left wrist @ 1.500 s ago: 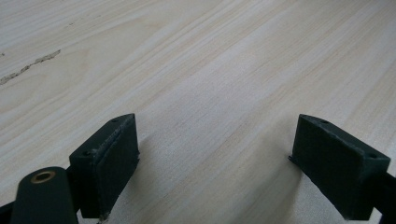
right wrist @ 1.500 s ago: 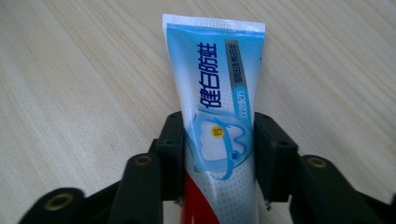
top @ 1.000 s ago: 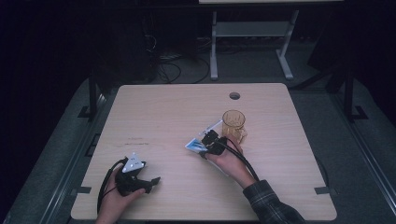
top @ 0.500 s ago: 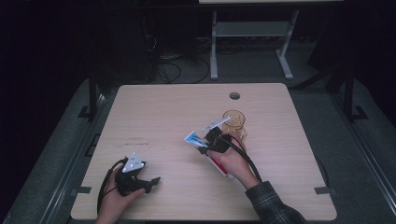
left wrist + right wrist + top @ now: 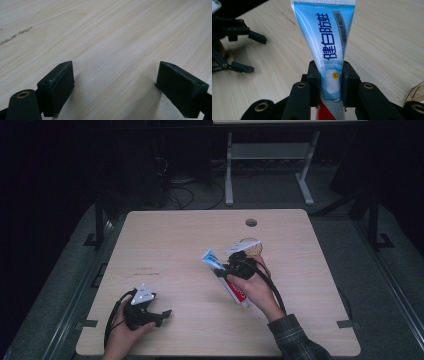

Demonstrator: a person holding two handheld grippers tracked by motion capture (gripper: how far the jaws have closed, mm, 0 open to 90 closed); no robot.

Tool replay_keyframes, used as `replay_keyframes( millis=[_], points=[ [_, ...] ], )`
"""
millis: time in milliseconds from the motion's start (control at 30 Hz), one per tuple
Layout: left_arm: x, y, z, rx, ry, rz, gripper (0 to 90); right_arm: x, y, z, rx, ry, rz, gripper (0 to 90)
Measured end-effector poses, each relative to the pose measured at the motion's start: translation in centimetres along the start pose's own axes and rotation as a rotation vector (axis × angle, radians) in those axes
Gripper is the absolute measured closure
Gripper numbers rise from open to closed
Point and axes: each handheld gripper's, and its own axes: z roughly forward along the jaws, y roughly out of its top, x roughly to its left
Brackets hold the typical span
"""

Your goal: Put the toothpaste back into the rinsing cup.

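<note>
Right claw [image 5: 329, 82] clamped around toothpaste tube [image 5: 325, 42], tube's flat end beyond claw

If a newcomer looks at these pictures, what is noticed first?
The blue, white and red toothpaste tube, clamped between the right gripper's jaws near the table's middle. Just behind it stands an amber glass. The left gripper rests open at the near left edge.

Blue-white toothpaste tube [image 5: 329, 50] (red lower end) — pinched mid-body, off the table

One tube [image 5: 329, 47] — one cup [image 5: 251, 248] (amber)
</note>
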Motion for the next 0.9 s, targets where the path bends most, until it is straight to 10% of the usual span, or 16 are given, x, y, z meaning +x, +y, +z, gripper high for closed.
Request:
replay_keyframes(
  millis=[900],
  points=[
    [0.0,0.0,0.0,0.000,0.001,0.001,13.4,-1.2,1.1,-4.6,-0.265,0.047,-0.002,72.5]
  ],
)
